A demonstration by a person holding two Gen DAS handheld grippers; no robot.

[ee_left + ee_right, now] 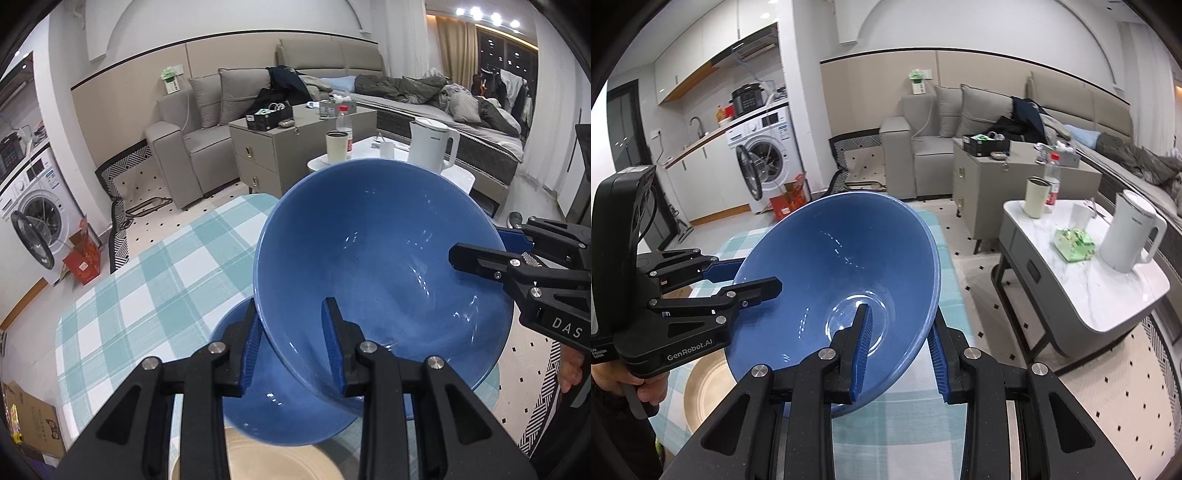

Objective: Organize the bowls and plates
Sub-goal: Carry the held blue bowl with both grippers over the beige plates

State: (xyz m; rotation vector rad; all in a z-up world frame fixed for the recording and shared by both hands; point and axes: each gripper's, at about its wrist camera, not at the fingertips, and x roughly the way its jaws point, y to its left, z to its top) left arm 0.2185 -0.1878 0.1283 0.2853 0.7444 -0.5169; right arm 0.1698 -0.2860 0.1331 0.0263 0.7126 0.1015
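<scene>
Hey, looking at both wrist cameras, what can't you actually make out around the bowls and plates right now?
- Second blue bowl, left wrist view: mostly hidden behind the held blue bowl and the left gripper.
- Beige plate, left wrist view: cut off by the bottom edge and the gripper body.
- Beige plate, right wrist view: partly covered by the held bowl and left gripper.
</scene>
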